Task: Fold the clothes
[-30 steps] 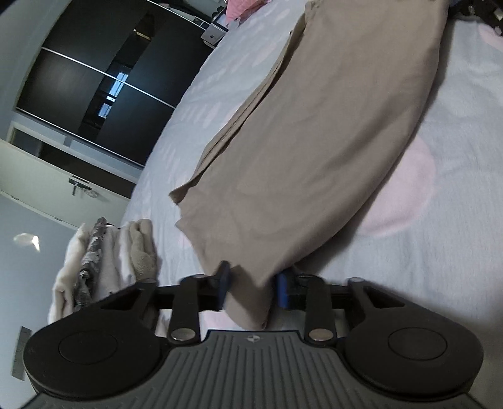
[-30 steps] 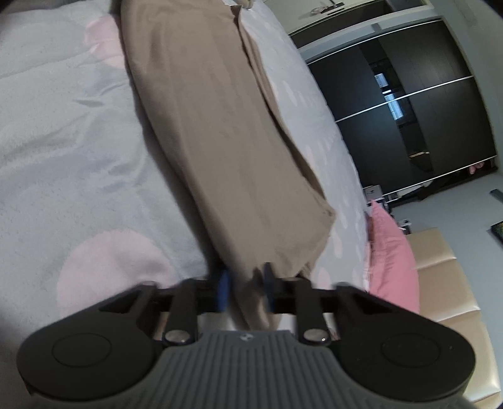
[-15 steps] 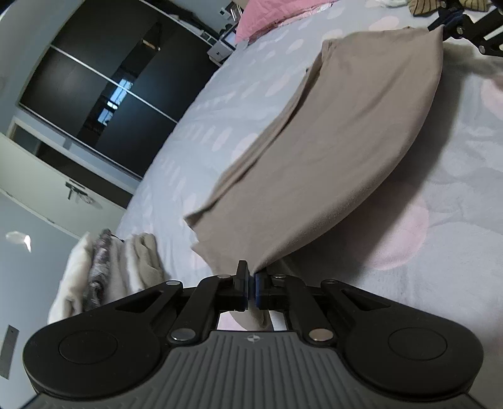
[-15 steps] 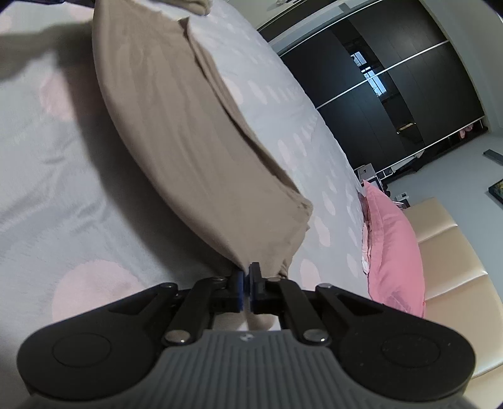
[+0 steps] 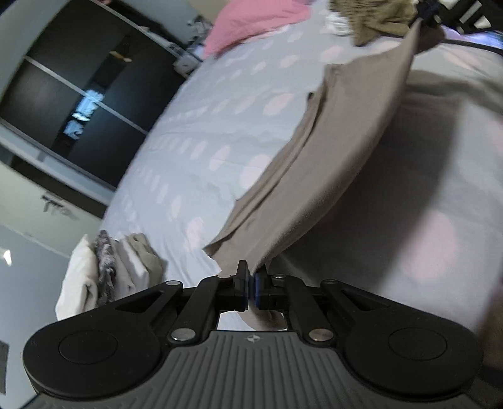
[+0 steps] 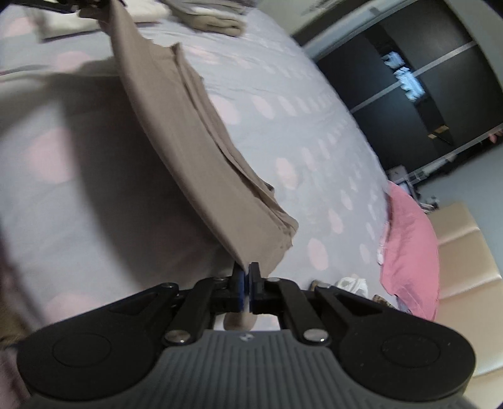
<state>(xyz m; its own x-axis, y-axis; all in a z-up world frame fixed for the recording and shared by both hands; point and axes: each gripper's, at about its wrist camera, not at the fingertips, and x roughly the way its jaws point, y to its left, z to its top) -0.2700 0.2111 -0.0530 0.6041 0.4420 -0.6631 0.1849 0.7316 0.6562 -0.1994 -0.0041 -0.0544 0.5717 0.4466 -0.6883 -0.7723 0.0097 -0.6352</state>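
Note:
A long folded tan garment (image 5: 330,157) hangs stretched in the air above the bed, and it also shows in the right wrist view (image 6: 195,157). My left gripper (image 5: 251,284) is shut on one end corner of it. My right gripper (image 6: 246,284) is shut on the opposite end corner. In the left wrist view the right gripper (image 5: 440,12) shows at the far end of the cloth. The garment's shadow falls on the bedsheet below.
The bed has a grey sheet with pink spots (image 5: 195,151). A stack of folded clothes (image 5: 107,273) lies near the left gripper. A pink pillow (image 6: 408,251) and small crumpled items (image 6: 352,284) lie near the right gripper. Dark wardrobe doors (image 6: 408,81) stand behind.
Both grippers closed on the garment's end corners and lifted it off the bed. It now hangs taut between them, higher than half a second ago.

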